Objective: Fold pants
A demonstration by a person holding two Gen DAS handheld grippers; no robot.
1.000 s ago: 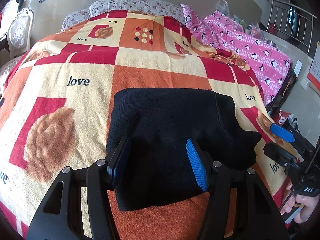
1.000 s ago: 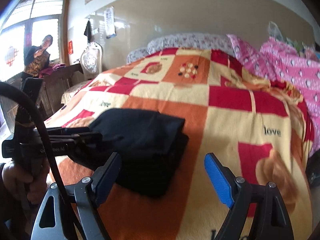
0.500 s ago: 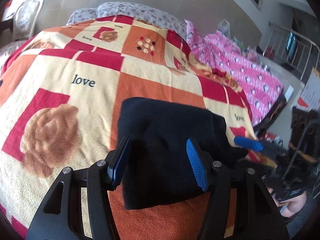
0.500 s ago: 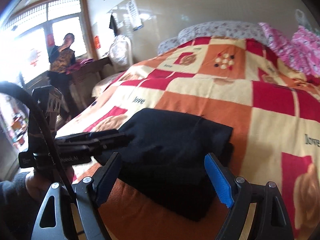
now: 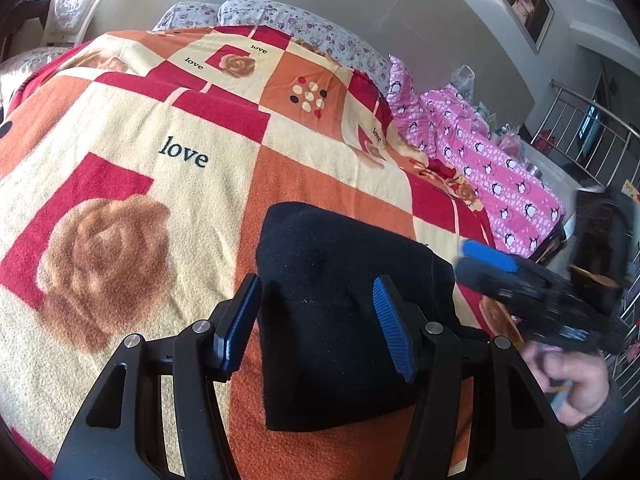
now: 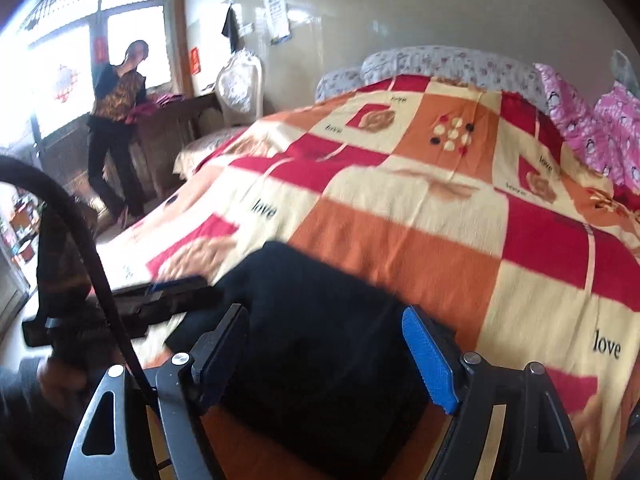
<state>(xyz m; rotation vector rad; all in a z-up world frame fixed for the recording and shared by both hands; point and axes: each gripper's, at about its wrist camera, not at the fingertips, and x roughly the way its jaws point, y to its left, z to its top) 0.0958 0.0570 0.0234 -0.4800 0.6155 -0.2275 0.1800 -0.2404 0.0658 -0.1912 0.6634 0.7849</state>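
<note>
The black pants [image 5: 340,300] lie folded into a thick rectangle on the orange, red and cream blanket [image 5: 140,168]. They also show in the right wrist view [image 6: 316,344]. My left gripper [image 5: 316,320] is open and empty, held just above the near part of the pants. My right gripper [image 6: 326,352] is open and empty, held over the pants' right side. In the left wrist view the right gripper [image 5: 480,260] shows by the pants' right edge. In the right wrist view the left gripper [image 6: 180,284] shows at the pants' left edge.
A pink penguin-print quilt [image 5: 492,168] lies along the bed's right side. Floral pillows [image 5: 280,20] sit at the head. A person [image 6: 116,120] stands by a wooden cabinet [image 6: 176,136] near the window. A metal railing [image 5: 584,120] is at far right.
Both grippers have drawn back and swung a little while staying open. The right gripper has moved in over the pants. The folded pants have not moved.
</note>
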